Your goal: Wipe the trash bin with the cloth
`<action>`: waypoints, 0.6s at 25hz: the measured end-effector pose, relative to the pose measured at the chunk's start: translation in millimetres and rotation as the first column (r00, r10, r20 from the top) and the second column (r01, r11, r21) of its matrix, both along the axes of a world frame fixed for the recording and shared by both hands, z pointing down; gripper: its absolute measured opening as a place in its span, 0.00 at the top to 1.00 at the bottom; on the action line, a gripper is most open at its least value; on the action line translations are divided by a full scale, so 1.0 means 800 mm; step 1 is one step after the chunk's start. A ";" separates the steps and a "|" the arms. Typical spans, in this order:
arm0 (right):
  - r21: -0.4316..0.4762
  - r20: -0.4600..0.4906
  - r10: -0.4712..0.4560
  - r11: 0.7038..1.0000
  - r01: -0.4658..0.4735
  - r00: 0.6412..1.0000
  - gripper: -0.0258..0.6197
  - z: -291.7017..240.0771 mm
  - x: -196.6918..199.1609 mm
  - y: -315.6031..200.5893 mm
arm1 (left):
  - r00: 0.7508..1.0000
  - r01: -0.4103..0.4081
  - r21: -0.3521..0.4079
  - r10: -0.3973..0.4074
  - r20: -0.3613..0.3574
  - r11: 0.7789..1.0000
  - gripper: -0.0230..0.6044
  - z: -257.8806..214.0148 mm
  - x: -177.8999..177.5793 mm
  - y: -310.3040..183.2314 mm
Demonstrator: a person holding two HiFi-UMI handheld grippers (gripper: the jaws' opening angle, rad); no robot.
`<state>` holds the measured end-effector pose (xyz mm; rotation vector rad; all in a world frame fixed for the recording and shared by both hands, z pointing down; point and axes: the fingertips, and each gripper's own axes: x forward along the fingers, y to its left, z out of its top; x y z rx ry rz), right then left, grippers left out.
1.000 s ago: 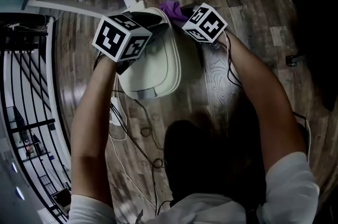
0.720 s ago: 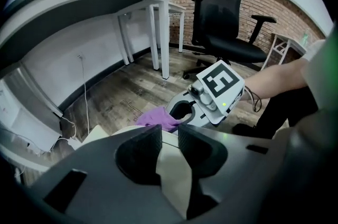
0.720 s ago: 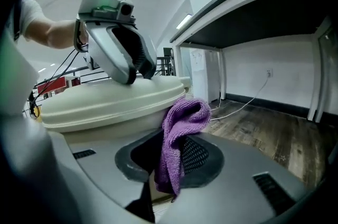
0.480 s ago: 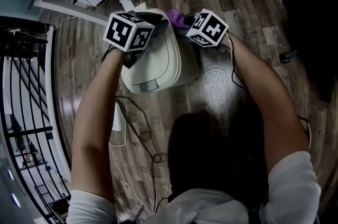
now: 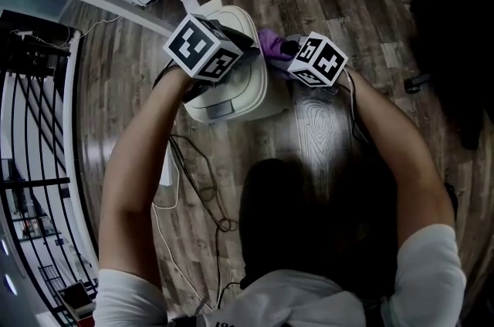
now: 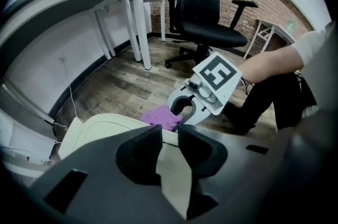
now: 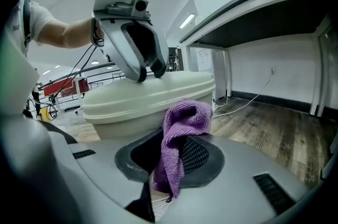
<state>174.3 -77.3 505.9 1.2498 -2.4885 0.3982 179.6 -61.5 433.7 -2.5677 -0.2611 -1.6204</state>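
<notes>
The cream trash bin [image 5: 231, 90] stands on the wood floor with its lid down. My left gripper [image 5: 239, 44] rests on top of the lid [image 6: 100, 130], jaws a narrow gap apart with only the lid showing behind them. My right gripper [image 7: 169, 159] is shut on a purple cloth [image 7: 182, 130], held against the bin's right side just under the lid rim [image 7: 148, 99]. The cloth [image 5: 272, 42] shows between the two marker cubes in the head view. From the right gripper view, the left gripper [image 7: 150, 74] stands on the lid.
A black office chair [image 6: 203, 11] stands behind the bin. White desk legs [image 6: 140, 27] and a desk lie to the left. Cables [image 5: 193, 179] trail over the floor by my left arm. A metal railing [image 5: 35, 163] runs along the left.
The right gripper has slid the cloth from the bin's far corner down along its right side. The left gripper has shifted a little to the right over the lid.
</notes>
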 end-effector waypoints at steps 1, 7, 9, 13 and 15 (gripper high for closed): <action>-0.001 0.002 -0.006 1.000 0.006 1.000 0.83 0.001 -0.003 0.006 | 1.000 0.013 -0.006 -0.013 -0.012 1.000 0.81 0.000 0.001 0.000; -0.006 -0.004 -0.046 0.999 0.046 0.999 0.83 0.010 -0.020 0.036 | 0.997 0.043 -0.027 -0.045 -0.063 0.999 0.83 -0.001 0.003 -0.006; -0.008 -0.018 -0.057 0.998 0.057 0.998 0.83 0.012 -0.025 0.043 | 0.996 0.045 -0.029 -0.047 -0.072 0.999 0.85 -0.001 0.003 -0.007; 0.000 -0.038 -0.084 0.996 0.084 0.996 0.83 0.008 -0.037 0.062 | 0.996 0.037 -0.010 -0.038 -0.078 0.999 0.85 -0.001 0.001 -0.009; 0.001 -0.047 -0.096 0.995 0.096 0.994 0.83 0.007 -0.044 0.073 | 0.997 0.027 -0.001 -0.027 -0.078 1.000 0.85 -0.001 0.001 -0.008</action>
